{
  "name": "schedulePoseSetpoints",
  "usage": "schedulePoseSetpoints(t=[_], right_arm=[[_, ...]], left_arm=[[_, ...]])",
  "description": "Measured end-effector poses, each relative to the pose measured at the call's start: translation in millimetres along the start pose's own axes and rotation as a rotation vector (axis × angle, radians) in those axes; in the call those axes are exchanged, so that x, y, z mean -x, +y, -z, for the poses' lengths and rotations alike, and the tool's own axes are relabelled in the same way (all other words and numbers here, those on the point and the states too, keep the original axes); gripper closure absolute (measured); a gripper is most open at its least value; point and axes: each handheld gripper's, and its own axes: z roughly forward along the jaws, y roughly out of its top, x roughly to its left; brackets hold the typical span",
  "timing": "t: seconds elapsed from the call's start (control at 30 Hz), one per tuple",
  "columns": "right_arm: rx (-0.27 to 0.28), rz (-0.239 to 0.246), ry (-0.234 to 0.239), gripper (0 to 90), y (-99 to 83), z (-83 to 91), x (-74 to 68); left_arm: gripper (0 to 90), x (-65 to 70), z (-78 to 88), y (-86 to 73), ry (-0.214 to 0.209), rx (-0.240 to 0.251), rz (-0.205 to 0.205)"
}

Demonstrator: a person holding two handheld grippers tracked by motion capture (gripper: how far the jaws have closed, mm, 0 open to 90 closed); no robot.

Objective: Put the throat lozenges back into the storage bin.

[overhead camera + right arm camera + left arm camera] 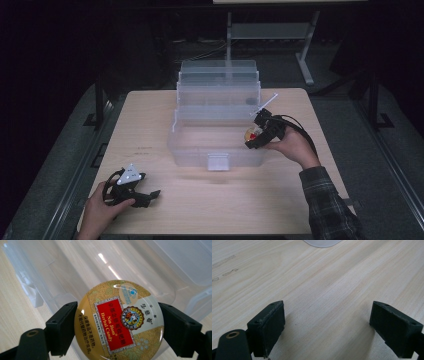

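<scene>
Nearest the lens, lower left of the high view: left tongs (150, 196), held in a hand (100, 212), resting low over the pale wood-grain counter (200, 200). In the left gripper view, black jaws wide apart, nothing between them, bare wood beneath; rounded edge of clear plastic at upper centre of that frame.

Right of centre in the high view: right tongs (252, 137), held in the other hand (290, 145), plaid sleeve (327, 205) trailing to the lower right. Jaws clamped on a round gold tin with a red label reading "Nin Jiom Herbal Candy" (120, 320), one black pad on each side of its rim, lid face turned toward the camera.

Tin seen in the high view (251, 134) at the right end of the clear plastic tiered storage box (218, 100), over the front bottom compartment. Whether the tin touches the box wall: cannot tell.

Box standing mid-counter, upper trays stepped back toward the top of the frame, latch tab at front centre.
</scene>
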Motion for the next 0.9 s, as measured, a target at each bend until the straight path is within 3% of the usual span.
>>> schedulePoseSetpoints(t=[0.4,0.9], right_arm=[[0.004,0.004,0.001,18.2,-0.2,2.1,-0.9],[0.038,-0.012,-0.015,17.5,-9.9,22.2,-0.4]], left_arm=[[12.0,0.1,0.0,0.0,0.0,0.001,0.0],[12.0,0.1,-0.1,0.0,0.0,0.001,0.001]])
